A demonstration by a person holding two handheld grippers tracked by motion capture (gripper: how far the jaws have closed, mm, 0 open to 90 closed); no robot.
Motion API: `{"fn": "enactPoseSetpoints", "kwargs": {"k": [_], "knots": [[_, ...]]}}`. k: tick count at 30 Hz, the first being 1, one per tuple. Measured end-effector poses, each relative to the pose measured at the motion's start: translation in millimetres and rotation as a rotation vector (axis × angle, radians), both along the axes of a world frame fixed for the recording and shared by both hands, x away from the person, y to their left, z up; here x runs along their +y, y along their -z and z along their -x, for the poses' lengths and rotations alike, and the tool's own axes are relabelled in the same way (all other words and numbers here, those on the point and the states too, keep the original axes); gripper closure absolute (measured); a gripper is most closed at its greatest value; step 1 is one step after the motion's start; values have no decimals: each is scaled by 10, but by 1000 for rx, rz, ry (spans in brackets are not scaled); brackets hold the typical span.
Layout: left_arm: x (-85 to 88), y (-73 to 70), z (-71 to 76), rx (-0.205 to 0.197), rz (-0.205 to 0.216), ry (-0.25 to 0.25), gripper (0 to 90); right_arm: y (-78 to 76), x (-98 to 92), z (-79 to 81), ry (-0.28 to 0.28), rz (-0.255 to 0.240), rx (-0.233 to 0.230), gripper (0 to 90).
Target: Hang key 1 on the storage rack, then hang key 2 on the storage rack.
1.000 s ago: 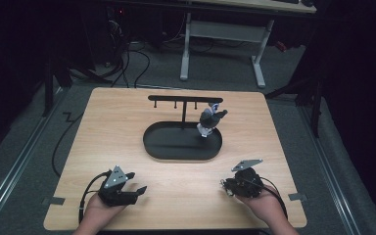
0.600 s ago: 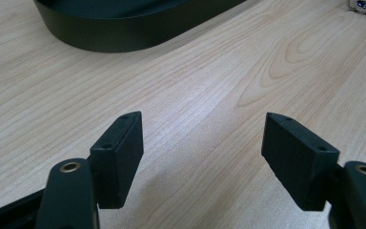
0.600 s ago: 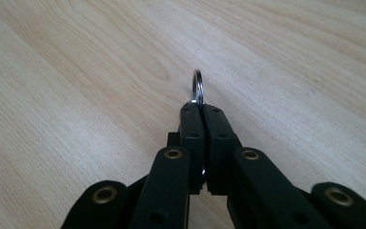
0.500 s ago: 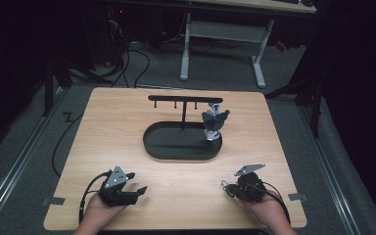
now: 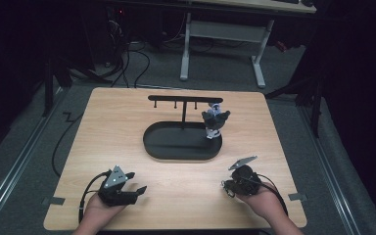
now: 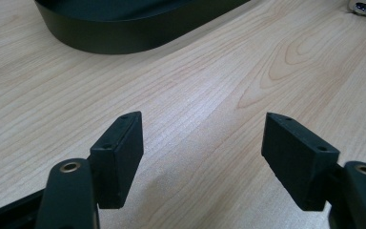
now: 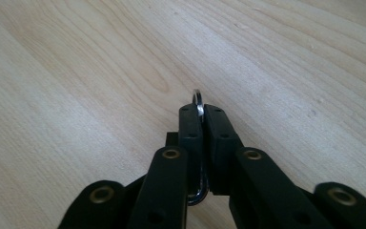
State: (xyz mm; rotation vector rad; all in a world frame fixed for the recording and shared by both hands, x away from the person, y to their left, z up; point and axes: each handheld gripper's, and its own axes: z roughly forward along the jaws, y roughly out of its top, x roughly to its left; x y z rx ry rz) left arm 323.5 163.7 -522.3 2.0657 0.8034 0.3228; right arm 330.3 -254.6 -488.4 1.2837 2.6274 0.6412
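Metal ring (image 7: 198,102) pinched edge-on in right tongs (image 7: 201,117) — keep grip firm; left tongs (image 6: 202,160) wide open, empty — stand (image 5: 183,110) ahead.

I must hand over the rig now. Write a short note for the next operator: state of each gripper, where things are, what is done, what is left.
Left gripper: open, empty, low over the table at front left.
Right gripper: shut on a thin metal ring, at front right.
Black oval tray sits mid-table with a T-shaped hook rack; one small figure keychain hangs from its right end.
Done: one keychain hung. Left: probably hang the held ring on a free hook.
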Motion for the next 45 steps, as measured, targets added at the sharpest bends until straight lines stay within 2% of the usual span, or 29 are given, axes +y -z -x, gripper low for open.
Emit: {"fn": "enactPoseSetpoints", "kwargs": {"k": [1,5,7,9,11,19,22,32,39,43,45], "knots": [[1,-1,0,0,0,0,312,5,4,-11,9,-1,20,883],[8,-4,-1,-1,2,-1,313,-3,-3,-24,3,2,20,889],[10,-7,0,-3,4,-2,313,-66,-19,-29,7,-21,24,889],[11,-8,0,-3,5,-3,312,-89,-23,-29,6,-23,22,890],[15,-12,0,-6,8,-5,313,-187,-43,-34,2,-29,12,890],[22,-20,-2,-21,10,-10,313,-406,-76,-69,9,-33,1,889],[20,-24,3,-27,11,-12,313,-443,-71,-92,5,-37,5,889],[20,-31,-5,-45,24,-18,311,-597,5,-234,-5,-13,12,889],[11,-29,-13,-47,19,-16,311,-699,46,-297,-27,11,23,889],[4,-38,-10,-54,20,-16,311,-765,74,-335,-32,40,26,889],[4,-35,-8,-54,19,-12,310,-824,89,-384,-23,37,30,889]]}}
